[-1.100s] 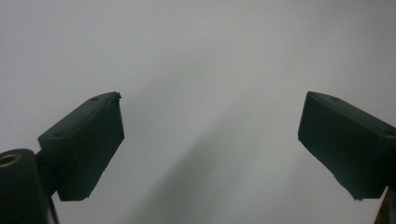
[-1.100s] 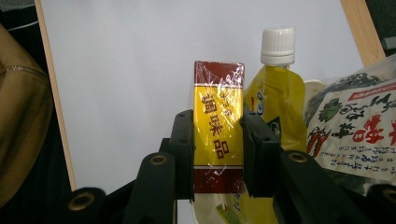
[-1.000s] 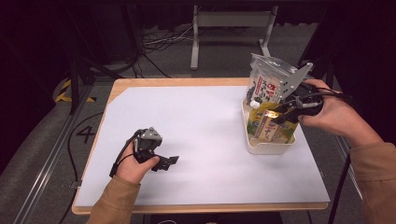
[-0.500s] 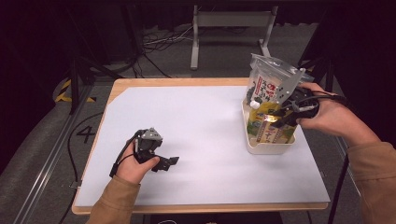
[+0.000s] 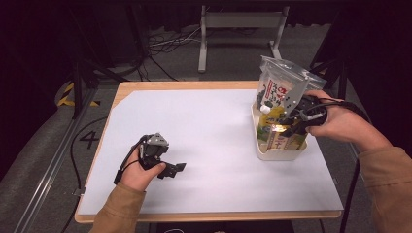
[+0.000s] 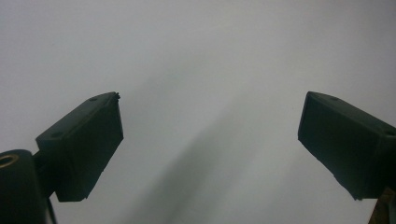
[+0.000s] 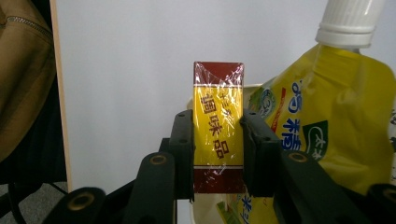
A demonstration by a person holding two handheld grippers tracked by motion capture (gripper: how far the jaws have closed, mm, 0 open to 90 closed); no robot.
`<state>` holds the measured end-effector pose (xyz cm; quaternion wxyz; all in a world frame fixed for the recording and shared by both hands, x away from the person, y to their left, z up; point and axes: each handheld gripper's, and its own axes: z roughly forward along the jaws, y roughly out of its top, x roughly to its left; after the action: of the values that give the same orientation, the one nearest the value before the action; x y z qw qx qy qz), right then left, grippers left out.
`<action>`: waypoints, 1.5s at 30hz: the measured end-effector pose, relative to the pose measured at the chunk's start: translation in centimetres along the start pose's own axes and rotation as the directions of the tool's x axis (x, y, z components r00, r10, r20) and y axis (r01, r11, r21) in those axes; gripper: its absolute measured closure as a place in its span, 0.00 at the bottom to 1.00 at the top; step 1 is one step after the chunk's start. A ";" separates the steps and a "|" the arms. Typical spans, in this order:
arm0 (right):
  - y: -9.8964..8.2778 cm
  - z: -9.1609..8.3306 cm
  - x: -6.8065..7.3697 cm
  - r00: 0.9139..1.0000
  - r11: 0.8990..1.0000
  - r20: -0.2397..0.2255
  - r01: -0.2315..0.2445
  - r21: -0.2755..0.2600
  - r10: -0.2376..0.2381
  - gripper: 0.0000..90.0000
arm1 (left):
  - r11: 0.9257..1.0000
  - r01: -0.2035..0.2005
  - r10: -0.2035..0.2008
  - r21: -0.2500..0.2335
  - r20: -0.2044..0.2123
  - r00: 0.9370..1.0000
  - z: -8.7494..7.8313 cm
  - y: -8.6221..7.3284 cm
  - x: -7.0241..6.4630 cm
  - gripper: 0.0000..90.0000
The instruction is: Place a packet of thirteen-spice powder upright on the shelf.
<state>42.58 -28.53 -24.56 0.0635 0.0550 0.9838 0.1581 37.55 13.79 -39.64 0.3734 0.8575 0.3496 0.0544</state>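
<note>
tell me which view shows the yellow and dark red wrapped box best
The right gripper view: the yellow and dark red plastic-wrapped box stands close up, clamped between the right claw, its print readable. The high view shows a small yellow patch by the white tub. The left gripper view faces white table.

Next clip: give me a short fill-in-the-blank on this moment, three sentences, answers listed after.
1. The right tongs are shut on a yellow and dark red ____.
2. The left tongs stand ____ over the white table, with nothing between their jaws.
3. The yellow pouch with the white cap stands in a cream ____.

Missing words: box; open; bin
</note>
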 end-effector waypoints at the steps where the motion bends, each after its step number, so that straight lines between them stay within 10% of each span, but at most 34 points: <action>1: 0.0 0.1 -0.1 1.000 1.000 -0.001 0.001 0.001 -0.001 0.77 | 1.000 0.000 0.000 -0.001 0.000 1.000 0.0 0.0 0.0 0.08; 10: -0.2 1.1 -0.1 1.000 1.000 0.006 -0.010 0.023 0.010 0.76 | 1.000 0.001 -0.001 0.004 -0.001 1.000 0.0 -0.1 0.0 0.08; 26: 0.5 2.0 2.0 0.985 0.991 0.156 0.053 0.119 -0.072 0.74 | 1.000 0.005 -0.005 0.018 0.020 1.000 0.4 -0.1 0.0 0.08; 45: -0.1 4.7 1.8 0.993 0.985 0.113 0.012 0.174 -0.032 0.75 | 1.000 0.014 -0.014 0.007 0.023 1.000 0.1 -0.2 0.1 0.08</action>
<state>41.44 -26.97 -29.26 0.1172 0.0586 0.9891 0.0680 37.61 13.89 -39.89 0.3747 0.8570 0.3514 0.0408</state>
